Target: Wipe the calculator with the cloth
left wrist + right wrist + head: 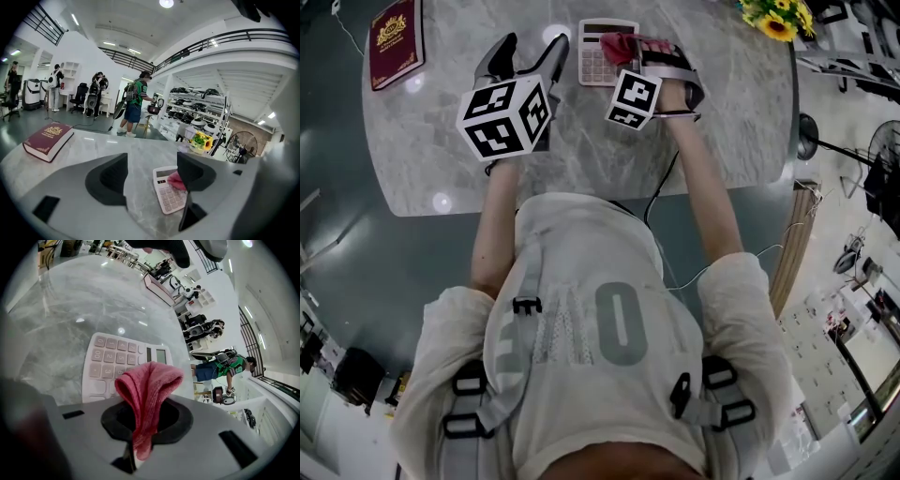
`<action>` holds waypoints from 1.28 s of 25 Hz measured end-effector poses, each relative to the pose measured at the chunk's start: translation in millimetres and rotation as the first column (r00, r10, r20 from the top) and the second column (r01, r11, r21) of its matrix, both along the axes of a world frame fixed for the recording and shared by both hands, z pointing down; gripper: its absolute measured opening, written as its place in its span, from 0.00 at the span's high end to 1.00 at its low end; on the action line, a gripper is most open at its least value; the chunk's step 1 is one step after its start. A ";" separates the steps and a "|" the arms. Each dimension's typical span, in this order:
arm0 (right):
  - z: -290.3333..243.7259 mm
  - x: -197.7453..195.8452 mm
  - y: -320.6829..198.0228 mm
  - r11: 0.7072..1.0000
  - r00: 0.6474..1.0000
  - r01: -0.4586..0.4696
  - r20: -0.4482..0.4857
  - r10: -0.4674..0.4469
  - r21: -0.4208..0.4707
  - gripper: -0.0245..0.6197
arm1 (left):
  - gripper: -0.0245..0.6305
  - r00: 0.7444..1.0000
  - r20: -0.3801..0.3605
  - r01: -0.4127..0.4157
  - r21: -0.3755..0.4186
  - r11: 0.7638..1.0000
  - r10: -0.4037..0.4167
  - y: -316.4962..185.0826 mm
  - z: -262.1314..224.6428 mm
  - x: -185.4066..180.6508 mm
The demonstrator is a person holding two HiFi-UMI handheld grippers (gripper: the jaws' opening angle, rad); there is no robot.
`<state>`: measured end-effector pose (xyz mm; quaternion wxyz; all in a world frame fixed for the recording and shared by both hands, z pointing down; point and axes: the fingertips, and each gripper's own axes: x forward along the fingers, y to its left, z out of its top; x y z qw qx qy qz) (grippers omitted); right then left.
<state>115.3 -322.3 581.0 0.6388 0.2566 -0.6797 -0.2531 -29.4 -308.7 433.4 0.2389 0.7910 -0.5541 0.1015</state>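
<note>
A white calculator (598, 54) lies flat at the far side of the marble table (722, 122). My right gripper (625, 52) is shut on a folded red cloth (619, 43), whose bunched end sticks out over the calculator's right half. In the right gripper view the cloth (147, 387) is pinched between the jaws above the calculator (115, 363) keys; whether it touches them I cannot tell. My left gripper (532, 52) hovers just left of the calculator, open and empty. From the left gripper view the calculator (168, 191) and cloth (176, 180) show beside the right jaw.
A dark red book (395, 39) lies at the table's far left corner, also in the left gripper view as the book (49, 139). Yellow flowers (779, 19) stand at the far right. A cable (661, 192) hangs off the near edge. People stand in the room beyond.
</note>
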 end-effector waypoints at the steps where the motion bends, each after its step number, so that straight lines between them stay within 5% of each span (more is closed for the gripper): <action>1: 0.7 0.3 3.9 1.000 1.000 0.000 -0.002 0.000 -0.005 0.88 | 0.44 1.000 0.000 -0.001 0.001 1.000 0.001 0.4 -0.6 -0.4; 32: 15.7 -0.5 88.9 0.994 0.999 0.022 -0.047 -0.027 -0.108 0.88 | 0.44 1.000 -0.017 0.020 0.045 0.999 -0.020 15.1 -21.2 -14.2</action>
